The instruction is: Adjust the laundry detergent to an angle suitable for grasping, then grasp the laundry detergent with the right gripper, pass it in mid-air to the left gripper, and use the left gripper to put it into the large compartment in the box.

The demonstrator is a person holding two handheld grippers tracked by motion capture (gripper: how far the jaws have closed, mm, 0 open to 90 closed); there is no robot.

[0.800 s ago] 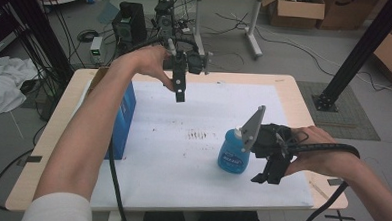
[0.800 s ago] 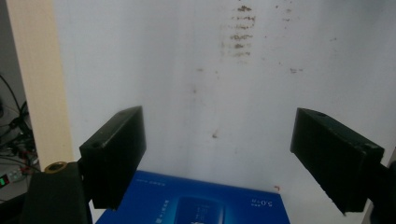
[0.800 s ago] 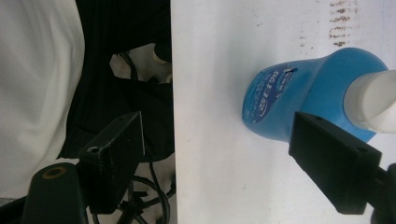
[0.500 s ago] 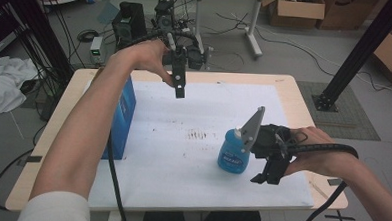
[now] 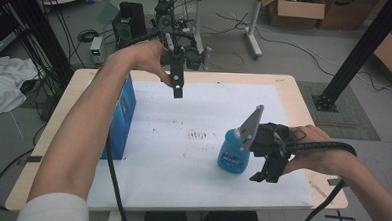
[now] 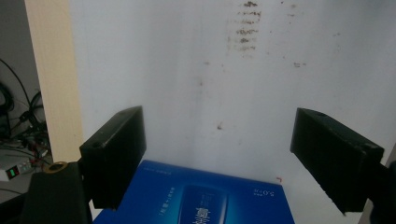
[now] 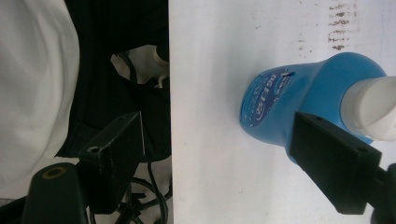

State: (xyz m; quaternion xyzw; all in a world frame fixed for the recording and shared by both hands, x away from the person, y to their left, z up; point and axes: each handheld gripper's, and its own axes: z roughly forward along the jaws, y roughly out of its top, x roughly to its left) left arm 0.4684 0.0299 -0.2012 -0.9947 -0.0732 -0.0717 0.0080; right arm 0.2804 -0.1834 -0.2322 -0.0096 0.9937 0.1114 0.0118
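Observation:
A blue bottle (image 5: 232, 154) with a white cap stands upright on the white mat (image 5: 171, 164), right of the middle. My right gripper (image 5: 258, 162) hangs just right of it, pointing down, jaws open and empty. In the right gripper view one jaw stands in front of the bottle (image 7: 299, 93) and the gap of the right gripper (image 7: 219, 119) is over bare mat near its edge. My left gripper (image 5: 177, 93) is held high over the far part of the mat, open and empty. The left gripper (image 6: 219, 113) looks down on the mat and a blue box (image 6: 205, 200).
The blue box (image 5: 123, 112) stands upright at the mat's left edge, under my left forearm. Brown smudges (image 5: 198, 135) mark the mat's middle. The wooden table (image 5: 297, 102) borders the mat. Beyond it are electronics (image 5: 133, 17), cardboard boxes (image 5: 296, 10) and a black post (image 5: 359, 52).

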